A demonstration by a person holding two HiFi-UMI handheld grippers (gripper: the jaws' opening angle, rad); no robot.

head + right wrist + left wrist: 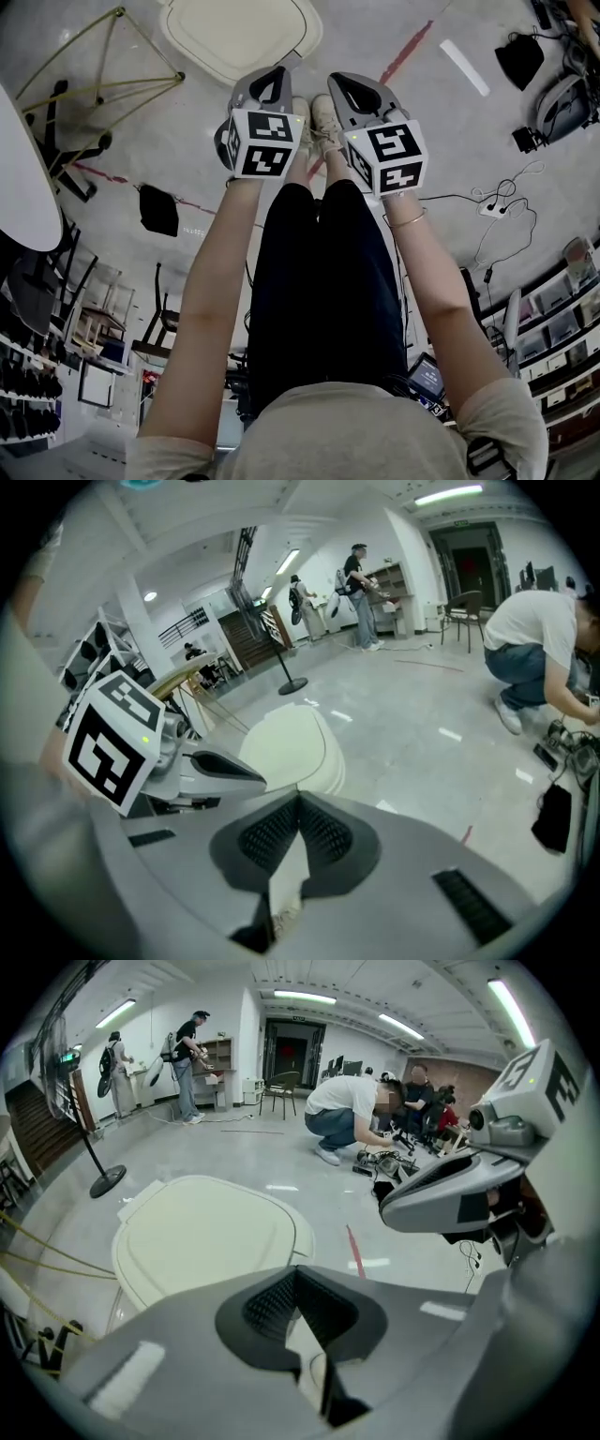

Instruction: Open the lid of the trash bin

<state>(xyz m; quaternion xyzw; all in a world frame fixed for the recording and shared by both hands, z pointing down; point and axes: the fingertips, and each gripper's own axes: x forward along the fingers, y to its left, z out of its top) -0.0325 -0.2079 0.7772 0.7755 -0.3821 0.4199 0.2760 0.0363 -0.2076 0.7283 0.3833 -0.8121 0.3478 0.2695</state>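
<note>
Cream plastic, the trash bin lid (pixel 239 33) lies flat and shut on its bin, ahead of both pairs of jaws and apart from them. The left gripper (pixel 279 71) is held out over the grey floor (pixel 422 122) with its jaws pressed together at the tips and nothing between them. In the left gripper view the lid (pixel 202 1237) sits just beyond the joined tips (pixel 295 1274), a little to their left. The right gripper (pixel 339 81) hangs close beside the left one, its jaws also together and empty. In the right gripper view the lid (pixel 286 747) shows straight past the tips (pixel 300 801). Below the jaws stand the person's pale shoes (pixel 314 117). A red tape line (pixel 405 52) runs across the floor beyond the right jaws.
</note>
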